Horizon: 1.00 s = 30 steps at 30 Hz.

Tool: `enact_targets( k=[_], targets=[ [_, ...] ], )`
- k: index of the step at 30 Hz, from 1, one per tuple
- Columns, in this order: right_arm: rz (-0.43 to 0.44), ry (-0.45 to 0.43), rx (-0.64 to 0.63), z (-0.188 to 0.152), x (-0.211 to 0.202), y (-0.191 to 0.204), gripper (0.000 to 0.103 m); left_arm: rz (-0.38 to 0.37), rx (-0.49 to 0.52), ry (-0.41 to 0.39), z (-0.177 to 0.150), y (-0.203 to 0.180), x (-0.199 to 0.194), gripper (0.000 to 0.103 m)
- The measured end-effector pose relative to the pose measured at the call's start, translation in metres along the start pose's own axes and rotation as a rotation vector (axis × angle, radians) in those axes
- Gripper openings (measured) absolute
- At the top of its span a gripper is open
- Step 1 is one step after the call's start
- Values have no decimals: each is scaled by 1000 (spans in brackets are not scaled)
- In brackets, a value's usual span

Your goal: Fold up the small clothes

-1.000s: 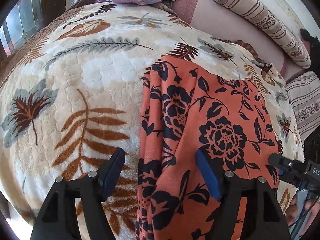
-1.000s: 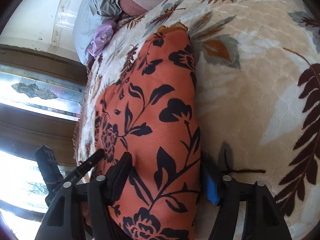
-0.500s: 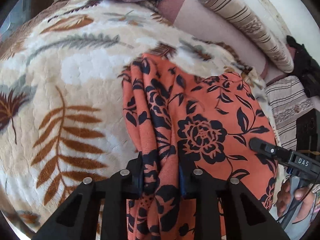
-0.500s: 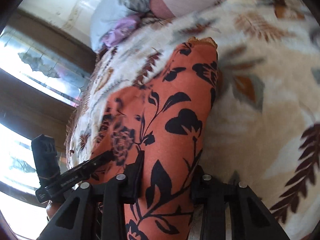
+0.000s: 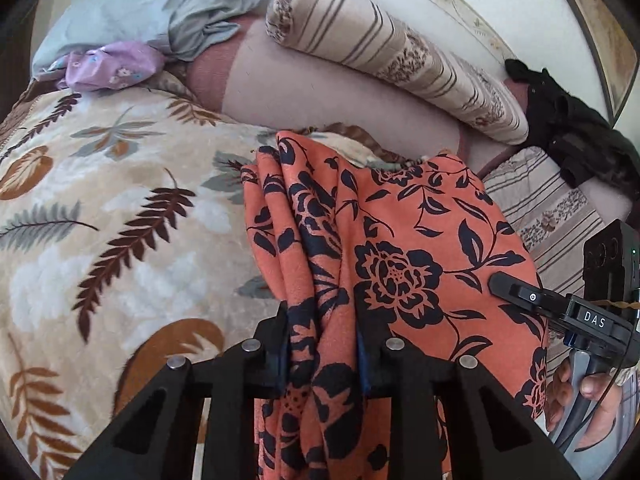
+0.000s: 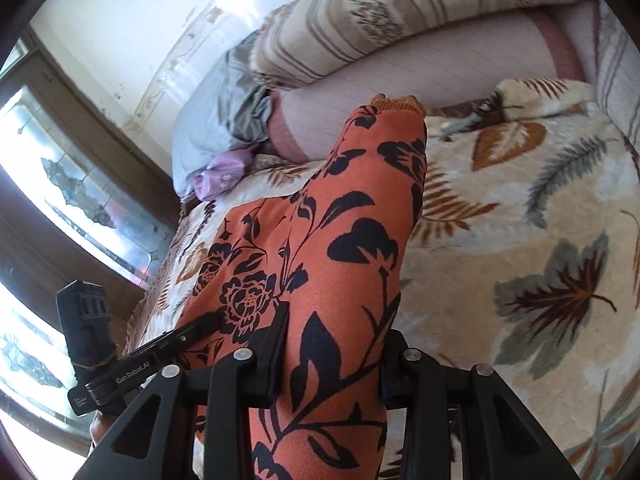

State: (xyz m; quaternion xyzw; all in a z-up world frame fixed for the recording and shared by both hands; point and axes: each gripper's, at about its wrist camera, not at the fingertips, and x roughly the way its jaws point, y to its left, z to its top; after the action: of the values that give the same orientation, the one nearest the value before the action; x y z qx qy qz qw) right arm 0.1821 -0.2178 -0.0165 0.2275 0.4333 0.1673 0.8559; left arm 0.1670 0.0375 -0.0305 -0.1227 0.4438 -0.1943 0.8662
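Observation:
An orange garment with a black flower print (image 5: 400, 248) hangs lifted over the leaf-patterned blanket (image 5: 120, 208). My left gripper (image 5: 322, 356) is shut on a bunched edge of it. My right gripper (image 6: 332, 356) is shut on another part of the same garment (image 6: 344, 240), which stretches away toward its ribbed hem (image 6: 396, 104). The right gripper's body shows at the right of the left wrist view (image 5: 576, 316); the left gripper's body shows at the left of the right wrist view (image 6: 132, 356).
A striped bolster pillow (image 5: 392, 60) and a pink sheet (image 5: 312, 92) lie at the head of the bed. A grey-blue cloth (image 5: 160, 8) and a purple garment (image 5: 112, 66) sit at the far left corner. A black item (image 5: 572, 136) lies at the right. A window (image 6: 60, 208) is at the left.
Both grippers went from open around the garment to shut on it. They have since lifted it, so it hangs bunched above the blanket and more of the pillows shows.

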Motion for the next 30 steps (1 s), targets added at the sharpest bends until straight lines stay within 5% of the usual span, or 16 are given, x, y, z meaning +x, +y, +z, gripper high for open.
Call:
enact_targets(
  k=[2,4,6,7,8,11,14,18,21,24,27,30],
  targets=[
    [9,4,44,-6,7,-28,37,6,-13,27,-3,2,25,31],
    [2,20,127,-14,22,-61,48,41,-31,111,-15,8,55,39],
    [-86,73,255,-31,39,-100,55,99,-38,198,-29,19,74,44],
    [-133,93,303,-39,41,-114,56,66,-55,183,-33,26,69,50],
    [-92,69,336,-46,36,-124,57,69,-65,156,-35,30,60,52],
    [-97,-12,317,-48,9,-117,60,98,-51,88,-36,30,27,54],
    [8,-85,257,-42,-15,-86,65,58,-38,43,-42,25,6,54],
    [175,-57,207,-53,-8,-59,92,107,4,173,-71,26,41,55],
    [114,138,304,-77,36,-82,91,97,-38,174,-77,32,38,56],
    [121,89,296,-70,20,-78,91,100,11,98,-62,19,9,56],
    [134,17,249,-37,8,-69,91,69,55,26,-58,6,-6,68],
    [151,-11,294,-6,31,-90,92,121,85,142,-73,7,31,70]
  ],
)
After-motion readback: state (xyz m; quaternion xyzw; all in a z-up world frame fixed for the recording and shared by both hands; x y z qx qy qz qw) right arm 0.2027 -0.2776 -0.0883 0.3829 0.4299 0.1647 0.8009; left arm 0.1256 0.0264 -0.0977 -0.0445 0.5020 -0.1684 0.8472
